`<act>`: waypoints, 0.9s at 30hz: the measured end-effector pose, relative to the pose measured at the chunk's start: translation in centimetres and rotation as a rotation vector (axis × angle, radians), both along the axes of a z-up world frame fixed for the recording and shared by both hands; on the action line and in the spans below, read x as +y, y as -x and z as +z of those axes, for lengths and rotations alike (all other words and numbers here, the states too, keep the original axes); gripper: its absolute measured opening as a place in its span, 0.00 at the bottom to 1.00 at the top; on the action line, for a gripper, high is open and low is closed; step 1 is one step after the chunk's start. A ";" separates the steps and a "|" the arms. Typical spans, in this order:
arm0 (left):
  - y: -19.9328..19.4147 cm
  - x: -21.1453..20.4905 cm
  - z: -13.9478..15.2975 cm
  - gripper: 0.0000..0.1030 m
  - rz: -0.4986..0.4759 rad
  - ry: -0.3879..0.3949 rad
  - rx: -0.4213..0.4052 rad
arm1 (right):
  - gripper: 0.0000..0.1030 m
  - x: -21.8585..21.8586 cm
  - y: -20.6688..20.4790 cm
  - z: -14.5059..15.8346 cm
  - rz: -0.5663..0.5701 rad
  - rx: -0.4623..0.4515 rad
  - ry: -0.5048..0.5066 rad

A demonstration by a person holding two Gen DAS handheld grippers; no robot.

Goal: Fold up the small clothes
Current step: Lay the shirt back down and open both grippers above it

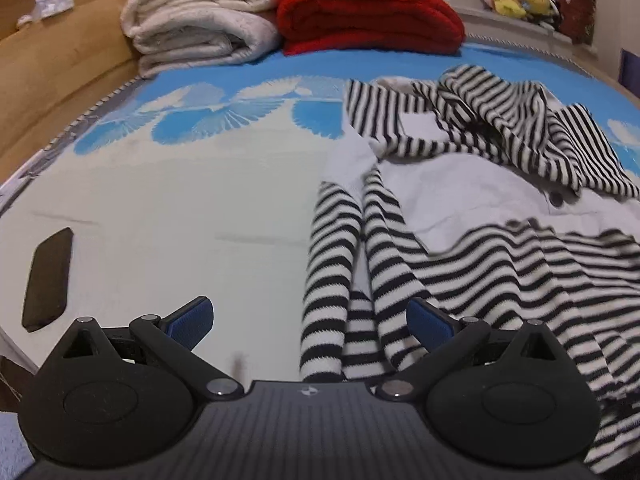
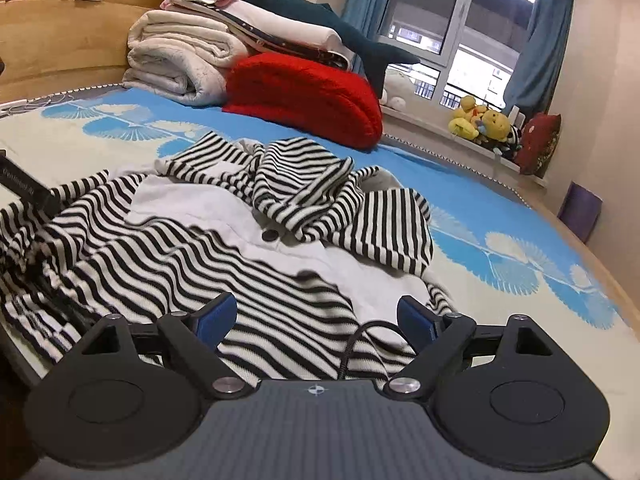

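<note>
Striped garment (image 2: 224, 240) lies rumpled beneath both spread, empty tongs (image 2: 316, 320).

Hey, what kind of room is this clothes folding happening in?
Most likely a bedroom: the black-and-white striped garment lies on a bed with a blue fan-patterned cover, folded cream blankets sit against a wooden headboard, and yellow plush toys line the windowsill.

Both wrist views look low along the bed (image 1: 160, 200), sharing the striped garment (image 2: 280, 300).
</note>
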State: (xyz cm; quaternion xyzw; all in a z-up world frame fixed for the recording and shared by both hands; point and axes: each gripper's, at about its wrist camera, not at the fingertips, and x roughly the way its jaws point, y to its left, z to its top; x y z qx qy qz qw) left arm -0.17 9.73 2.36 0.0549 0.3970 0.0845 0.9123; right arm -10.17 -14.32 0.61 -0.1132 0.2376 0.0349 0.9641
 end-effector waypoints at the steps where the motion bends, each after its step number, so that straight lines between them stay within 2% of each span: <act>1: 0.2 0.0 0.0 1.00 0.004 -0.004 -0.007 | 0.85 -0.2 0.2 0.0 -0.002 0.000 -0.002; 8: 1.1 0.4 0.1 1.00 0.013 0.018 -0.005 | 0.85 -1.7 1.3 -0.1 -0.071 -0.001 -0.048; 11: 0.8 0.5 -0.7 1.00 -0.014 0.049 0.045 | 0.87 -4.5 0.9 0.2 -0.201 0.036 -0.152; 14: 0.2 0.7 -1.9 1.00 -0.050 0.084 0.111 | 0.87 -8.1 0.3 -0.1 -0.332 0.104 -0.300; 16: -0.1 1.2 -2.6 1.00 -0.060 0.133 0.156 | 0.88 -10.1 -0.1 -1.0 -0.372 0.171 -0.412; 19: -0.5 2.3 -3.5 1.00 -0.035 0.198 0.203 | 0.88 -12.0 -0.9 -3.0 -0.382 0.307 -0.523; 21: -0.6 3.2 -3.8 1.00 -0.014 0.262 0.226 | 0.91 -12.3 -1.0 -3.8 -0.394 0.335 -0.517; 24: -0.1 3.5 -3.6 1.00 -0.041 0.306 0.229 | 0.91 -12.5 -0.8 -4.4 -0.350 0.384 -0.539; 26: 0.2 3.5 -3.4 1.00 -0.058 0.326 0.231 | 0.88 -12.6 -0.4 -4.1 -0.317 0.395 -0.542; 27: 0.2 3.6 -3.3 1.00 -0.053 0.331 0.233 | 0.82 -12.7 -0.1 -3.6 -0.311 0.389 -0.541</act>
